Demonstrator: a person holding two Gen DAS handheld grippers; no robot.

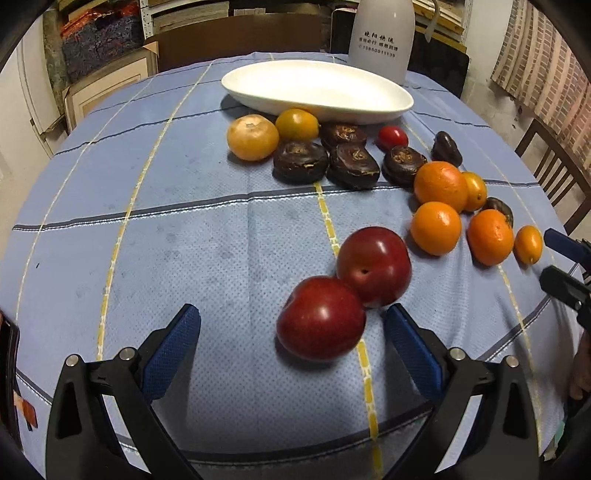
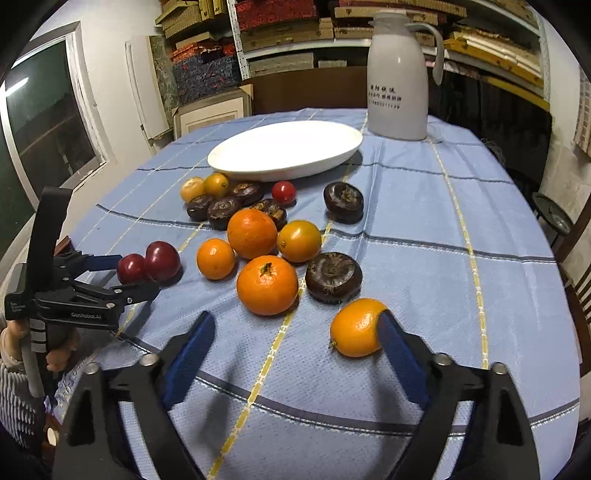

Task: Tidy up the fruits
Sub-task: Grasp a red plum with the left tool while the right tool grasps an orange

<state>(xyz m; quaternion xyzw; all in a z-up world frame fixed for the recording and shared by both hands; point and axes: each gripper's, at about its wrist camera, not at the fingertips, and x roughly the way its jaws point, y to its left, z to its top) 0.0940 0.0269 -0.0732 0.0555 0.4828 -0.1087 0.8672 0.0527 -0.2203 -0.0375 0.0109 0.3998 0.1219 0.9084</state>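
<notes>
On a blue-clothed desk (image 1: 184,221), the left gripper (image 1: 291,328) spreads released fingers around the nearer red plum (image 1: 320,317), while the right gripper (image 2: 295,332), also released, flanks a small orange kumquat (image 2: 356,326) near a white plate (image 2: 284,149).

Home dining area doubling as storage. A round table is covered by a blue plaid tablecloth (image 2: 406,206), with wooden chairs (image 1: 554,173) set around it and a white thermos jug (image 2: 400,77) placed at the far edge. Metal shelves (image 2: 288,33) stacked with flat gift boxes are seen behind, a window (image 2: 48,122) at left.
</notes>
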